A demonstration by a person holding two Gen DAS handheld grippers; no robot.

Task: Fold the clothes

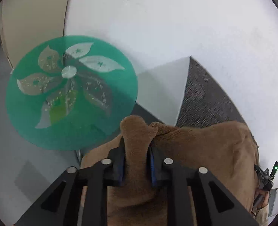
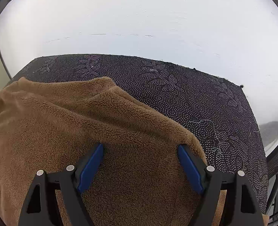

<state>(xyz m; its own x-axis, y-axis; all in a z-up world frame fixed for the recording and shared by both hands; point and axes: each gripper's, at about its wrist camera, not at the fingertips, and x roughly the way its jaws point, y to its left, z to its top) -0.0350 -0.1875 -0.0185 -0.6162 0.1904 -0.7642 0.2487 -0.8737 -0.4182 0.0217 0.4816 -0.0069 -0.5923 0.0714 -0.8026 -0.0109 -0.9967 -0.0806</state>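
Observation:
A brown fleece garment (image 2: 86, 120) lies bunched on a dark dotted cloth (image 2: 195, 98) that covers the work surface. My left gripper (image 1: 137, 141) is shut on a raised fold of the brown garment (image 1: 205, 146), which sticks up between its fingers. My right gripper (image 2: 140, 148) is open, its blue pads (image 2: 91, 163) spread wide just above the garment's near right part, with nothing between them. The other gripper's handle with a green light (image 1: 271, 173) shows at the right edge of the left wrist view.
A round green glass side table (image 1: 71, 92) with a leaf pattern stands to the left, below the surface's corner. White walls (image 2: 139, 18) rise behind the dark cloth. The cloth's far edge and right corner (image 2: 240, 86) are near.

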